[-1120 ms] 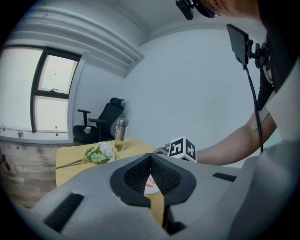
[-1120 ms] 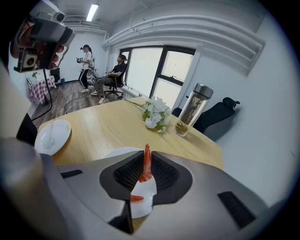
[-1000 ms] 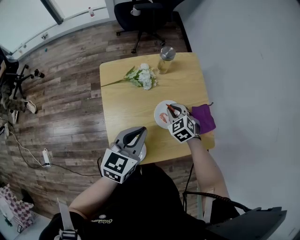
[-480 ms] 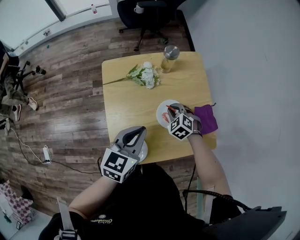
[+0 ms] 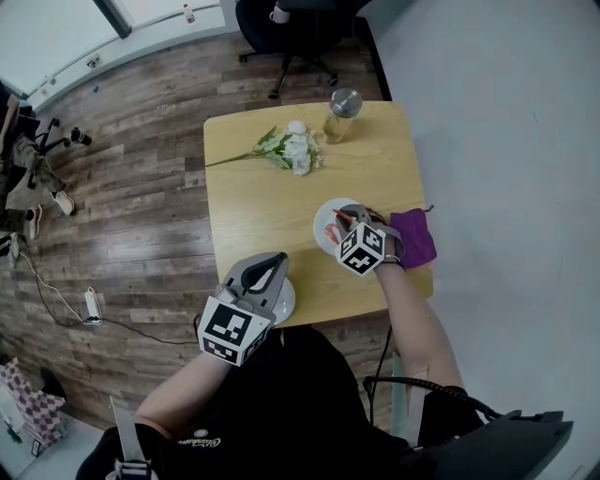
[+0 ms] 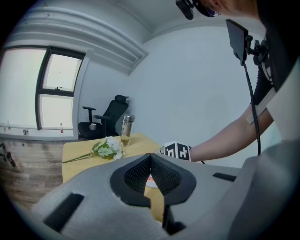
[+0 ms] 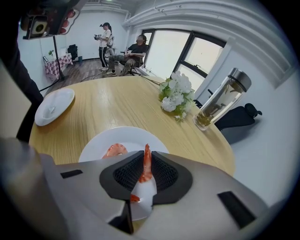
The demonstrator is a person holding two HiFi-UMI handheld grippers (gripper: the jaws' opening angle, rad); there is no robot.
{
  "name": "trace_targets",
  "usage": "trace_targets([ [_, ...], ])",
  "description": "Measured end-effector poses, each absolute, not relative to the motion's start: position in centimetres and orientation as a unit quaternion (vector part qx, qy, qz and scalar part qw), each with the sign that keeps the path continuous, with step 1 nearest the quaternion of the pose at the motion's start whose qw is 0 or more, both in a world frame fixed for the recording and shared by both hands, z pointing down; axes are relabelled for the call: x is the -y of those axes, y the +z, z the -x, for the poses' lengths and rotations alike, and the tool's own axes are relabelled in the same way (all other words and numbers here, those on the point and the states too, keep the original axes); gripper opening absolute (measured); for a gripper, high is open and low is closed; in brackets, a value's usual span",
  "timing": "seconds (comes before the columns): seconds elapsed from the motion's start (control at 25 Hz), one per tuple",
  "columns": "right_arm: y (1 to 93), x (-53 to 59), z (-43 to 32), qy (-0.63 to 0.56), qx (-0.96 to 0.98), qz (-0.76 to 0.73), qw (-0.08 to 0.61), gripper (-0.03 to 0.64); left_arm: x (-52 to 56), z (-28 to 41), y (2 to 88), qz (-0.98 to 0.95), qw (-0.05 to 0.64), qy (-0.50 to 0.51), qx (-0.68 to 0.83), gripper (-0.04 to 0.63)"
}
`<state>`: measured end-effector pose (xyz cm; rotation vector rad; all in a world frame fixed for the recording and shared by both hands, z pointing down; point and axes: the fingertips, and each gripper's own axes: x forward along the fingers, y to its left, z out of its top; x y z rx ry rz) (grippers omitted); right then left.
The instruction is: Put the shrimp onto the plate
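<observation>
Over the plate [image 7: 129, 137], we note our right gripper [image 7: 146, 158] pinching a shrimp [image 7: 146, 171] upright; left gripper [image 6: 150, 157] jaws meet on nothing.

Head view looks steeply down; gripper views share the plate [image 7: 136, 136].

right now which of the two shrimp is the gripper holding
The shrimp standing upright, clamped between the right gripper's jaws over the white plate. The other shrimp lies curled flat on that plate, left of the jaws, untouched.

Wood-plank floor [image 5: 131, 197], pale grey wall [image 5: 506, 112], light wooden table [image 5: 253, 216], black office chair [image 5: 300, 23], bright dark-framed window [image 6: 56, 96]
</observation>
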<state>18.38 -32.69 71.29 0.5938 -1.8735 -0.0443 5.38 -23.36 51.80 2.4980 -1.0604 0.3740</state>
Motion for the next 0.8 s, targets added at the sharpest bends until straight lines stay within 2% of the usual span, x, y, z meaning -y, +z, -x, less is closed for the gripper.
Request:
trace_targets([
  [0.8, 71.47, 32.99, -18.38, 0.002, 0.794, -0.244, 0.557, 0.06, 23.74, -4.81, 51.47, -0.891, 0.207, 0.125, 0.384, 0.003],
])
